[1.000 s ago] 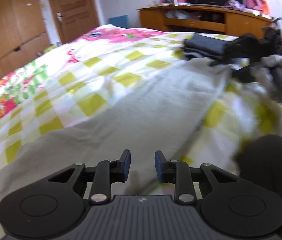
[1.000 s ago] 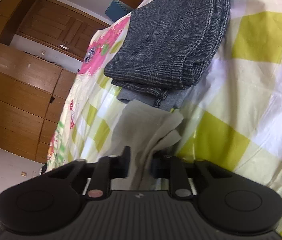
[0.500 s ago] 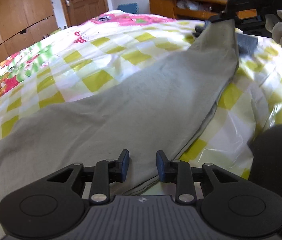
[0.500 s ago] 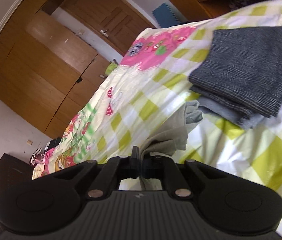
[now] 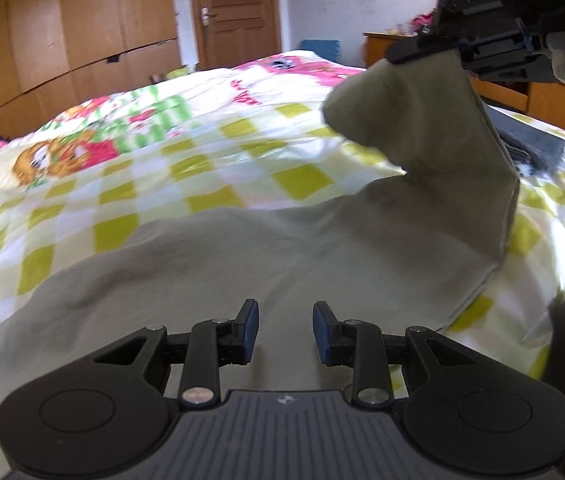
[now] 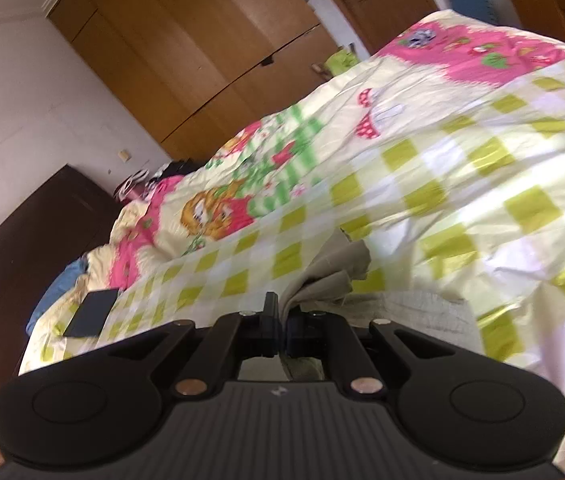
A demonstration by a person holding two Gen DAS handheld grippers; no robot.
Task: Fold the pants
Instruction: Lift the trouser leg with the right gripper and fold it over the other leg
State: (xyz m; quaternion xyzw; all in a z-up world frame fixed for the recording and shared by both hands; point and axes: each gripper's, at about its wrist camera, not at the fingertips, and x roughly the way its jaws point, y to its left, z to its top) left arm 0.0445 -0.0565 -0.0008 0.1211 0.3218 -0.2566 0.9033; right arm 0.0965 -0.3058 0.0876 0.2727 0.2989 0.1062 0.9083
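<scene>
Light grey-beige pants (image 5: 282,256) lie spread on the bed's checked quilt. My left gripper (image 5: 285,330) is open and empty, low over the near part of the pants. My right gripper (image 6: 281,330) is shut on the pants' leg end (image 6: 330,272), and holds it lifted. In the left wrist view the right gripper (image 5: 430,50) is at the upper right with the leg end (image 5: 422,120) hanging from it, raised above the bed.
The yellow-green checked quilt (image 5: 162,168) with pink cartoon prints covers the bed. Folded dark grey clothes (image 5: 530,144) lie at the far right. A dark phone (image 6: 92,312) lies near the pillow end. Wooden wardrobes (image 5: 82,24), a door and a desk stand behind.
My right gripper closed on the leg end, lifted it, and carried it up and back toward the left gripper's side. The left gripper stayed open over the pants.
</scene>
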